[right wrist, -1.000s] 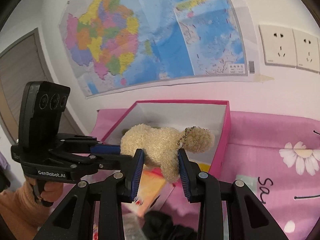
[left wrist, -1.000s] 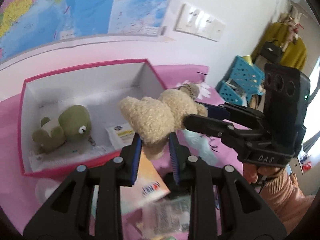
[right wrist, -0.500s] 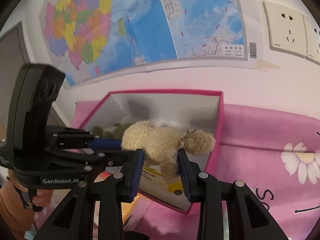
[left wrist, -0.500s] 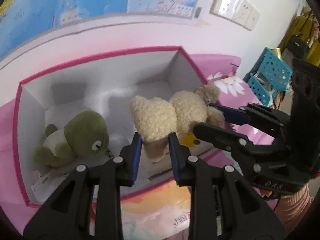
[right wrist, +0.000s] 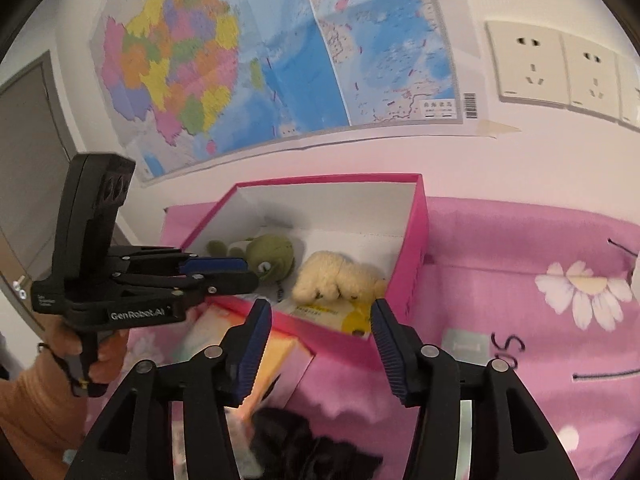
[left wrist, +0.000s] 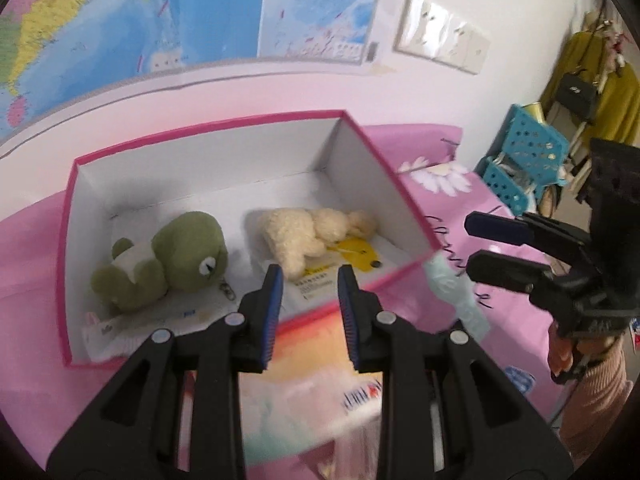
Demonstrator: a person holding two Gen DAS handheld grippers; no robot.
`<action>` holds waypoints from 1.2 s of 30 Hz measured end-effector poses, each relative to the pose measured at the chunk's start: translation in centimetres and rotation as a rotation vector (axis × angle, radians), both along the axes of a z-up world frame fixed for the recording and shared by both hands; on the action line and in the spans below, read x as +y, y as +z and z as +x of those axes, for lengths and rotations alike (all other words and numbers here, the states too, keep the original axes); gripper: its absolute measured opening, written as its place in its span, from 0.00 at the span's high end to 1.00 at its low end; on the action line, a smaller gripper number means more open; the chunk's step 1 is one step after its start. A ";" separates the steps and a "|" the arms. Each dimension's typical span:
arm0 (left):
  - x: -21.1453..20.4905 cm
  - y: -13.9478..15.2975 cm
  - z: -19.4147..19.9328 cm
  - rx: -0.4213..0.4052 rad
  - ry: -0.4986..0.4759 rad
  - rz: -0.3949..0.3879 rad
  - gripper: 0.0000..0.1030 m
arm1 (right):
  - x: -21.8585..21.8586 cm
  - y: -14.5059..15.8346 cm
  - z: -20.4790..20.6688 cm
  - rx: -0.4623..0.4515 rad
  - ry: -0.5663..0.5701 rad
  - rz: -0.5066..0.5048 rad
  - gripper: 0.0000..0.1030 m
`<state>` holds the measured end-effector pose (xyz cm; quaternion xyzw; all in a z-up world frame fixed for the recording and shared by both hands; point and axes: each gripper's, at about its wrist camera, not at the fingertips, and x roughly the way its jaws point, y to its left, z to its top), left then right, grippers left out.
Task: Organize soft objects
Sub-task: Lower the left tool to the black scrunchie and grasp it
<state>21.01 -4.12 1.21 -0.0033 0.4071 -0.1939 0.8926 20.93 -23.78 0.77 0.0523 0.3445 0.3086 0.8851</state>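
A cream plush toy (left wrist: 316,232) (right wrist: 336,276) lies on its side inside the pink box (left wrist: 208,124) (right wrist: 416,240), on the right of a green frog plush (left wrist: 168,260) (right wrist: 272,252). My left gripper (left wrist: 308,276) (right wrist: 244,274) hovers over the box's near edge. Its jaws stand narrow, with nothing between them, and I read it as shut. My right gripper (right wrist: 320,308) (left wrist: 470,245) hangs beside the box's right corner. Its jaws are opening and are wide apart and empty. Neither gripper touches the cream plush.
Paper leaflets line the box floor. An orange-yellow packet (left wrist: 320,344) (right wrist: 224,332) and a pale teal packet (left wrist: 456,292) lie on the pink flowered cloth in front of the box. A black fabric item (right wrist: 304,444) sits under the right gripper. Blue baskets (left wrist: 532,148) stand far right.
Both grippers held the cream plush above the box. It now lies in the box, free of both. The right jaws have spread and both grippers have drawn back.
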 end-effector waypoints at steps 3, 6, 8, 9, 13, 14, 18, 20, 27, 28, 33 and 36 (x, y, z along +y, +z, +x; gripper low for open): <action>0.2 0.9 -2.6 -0.033 -0.040 -0.040 0.67 | -1.1 0.1 -1.3 0.013 0.014 0.037 0.44; 0.2 1.4 -4.9 -0.061 -0.084 -0.064 0.62 | -2.1 -0.3 -2.8 0.037 0.018 0.057 0.36; -0.1 1.4 -6.1 -0.064 -0.112 -0.077 0.61 | -2.4 -0.8 -3.5 0.058 0.019 0.058 0.34; -0.2 1.4 -6.6 -0.065 -0.120 -0.079 0.61 | -2.5 -1.2 -4.0 0.070 0.021 0.051 0.34; -0.6 0.6 -8.9 -0.058 -0.157 -0.099 0.61 | -2.6 -3.1 -5.5 0.117 0.022 0.030 0.34; -0.8 0.3 -9.3 -0.053 -0.164 -0.101 0.61 | -2.6 -3.7 -5.8 0.130 0.016 0.025 0.34; -1.5 -1.3 -10.6 -0.012 -0.188 -0.101 0.61 | -2.8 -6.0 -6.8 0.189 -0.004 0.019 0.33; -1.8 -2.1 -11.1 0.012 -0.193 -0.107 0.61 | -2.9 -7.0 -7.0 0.210 -0.022 0.001 0.33; -2.2 -4.3 -11.4 0.076 -0.194 -0.123 0.61 | -3.0 -8.4 -7.0 0.233 -0.058 0.003 0.32; -2.2 -4.5 -11.4 0.082 -0.193 -0.125 0.61 | -2.8 -8.4 -6.8 0.228 -0.060 0.002 0.32; -2.3 -5.0 -11.4 0.096 -0.189 -0.122 0.61 | -1.7 -9.5 -5.0 0.257 -0.047 0.019 0.31; -2.2 -5.2 -11.4 0.103 -0.187 -0.117 0.61 | -0.8 -10.1 -4.4 0.262 -0.035 -0.002 0.31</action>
